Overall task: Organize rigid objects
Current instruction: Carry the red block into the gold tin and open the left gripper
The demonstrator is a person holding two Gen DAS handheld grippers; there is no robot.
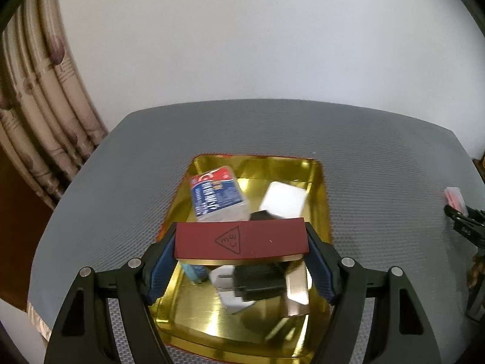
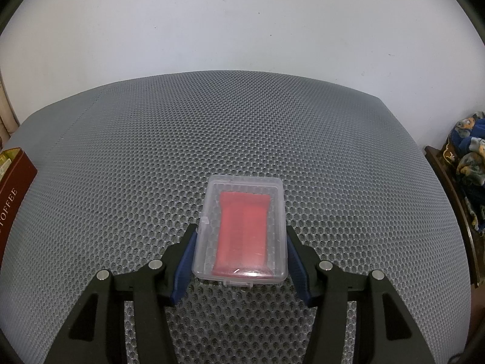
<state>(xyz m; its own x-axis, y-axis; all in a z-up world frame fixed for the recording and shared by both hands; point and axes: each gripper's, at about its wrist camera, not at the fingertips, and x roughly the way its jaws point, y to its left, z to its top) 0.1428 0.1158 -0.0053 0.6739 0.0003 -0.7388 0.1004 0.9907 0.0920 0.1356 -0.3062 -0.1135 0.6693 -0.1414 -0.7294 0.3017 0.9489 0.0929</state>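
Observation:
In the left wrist view my left gripper (image 1: 241,241) is shut on a dark red flat case (image 1: 242,240) marked 3CE and holds it above a gold tin tray (image 1: 321,200). The tray holds a blue and white box (image 1: 216,195), a white box (image 1: 283,198), a white and black plug adapter (image 1: 242,285) and a small blue item (image 1: 194,273). In the right wrist view my right gripper (image 2: 241,236) has its jaws on both sides of a clear plastic box (image 2: 241,227) with a red insert, lying on the grey mesh surface (image 2: 212,121).
The tin's dark red side (image 2: 13,194), lettered TOFFEE, shows at the left edge of the right wrist view. The clear box and right gripper also show far right in the left wrist view (image 1: 454,200). A curtain (image 1: 39,97) hangs left; patterned fabric (image 2: 469,157) lies right.

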